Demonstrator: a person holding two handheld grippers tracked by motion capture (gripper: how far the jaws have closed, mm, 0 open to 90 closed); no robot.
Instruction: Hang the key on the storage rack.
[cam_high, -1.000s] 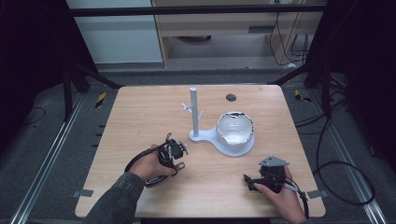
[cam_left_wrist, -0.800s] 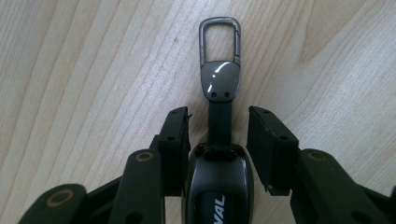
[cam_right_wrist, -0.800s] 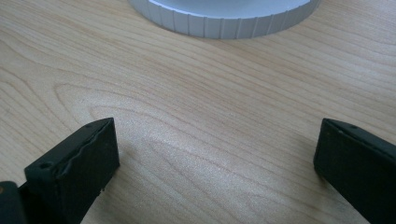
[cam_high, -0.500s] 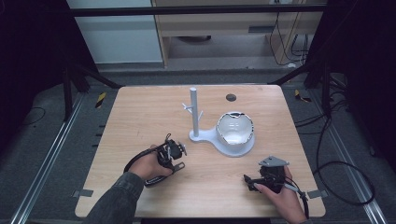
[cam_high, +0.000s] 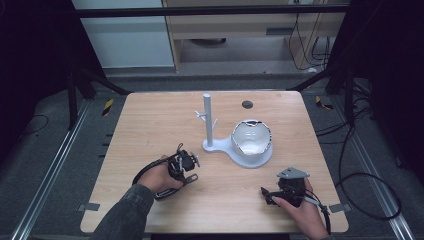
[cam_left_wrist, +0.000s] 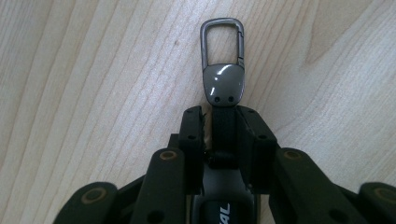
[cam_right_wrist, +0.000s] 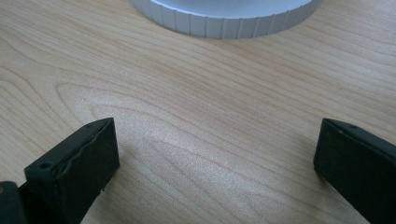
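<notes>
One key fob (cam_left_wrist: 223, 88) with one clip ring lies on the table (cam_high: 150, 130), pinched at its strap by the left gripper (cam_left_wrist: 223, 123), whose jaws have just been closing, while the right gripper (cam_right_wrist: 217, 163) stands spread near the one white stand (cam_high: 245, 150).

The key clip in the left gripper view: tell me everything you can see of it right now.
The key clip is a dark grey metal carabiner loop joined to a glossy grey plate with two small rivets. A black strap runs from the plate back between the jaws of the left gripper, which have just been closing and now pinch that strap. The clip lies flat on the wooden table, loop pointing away from the gripper. Its far end behind the jaws is hidden.
</notes>
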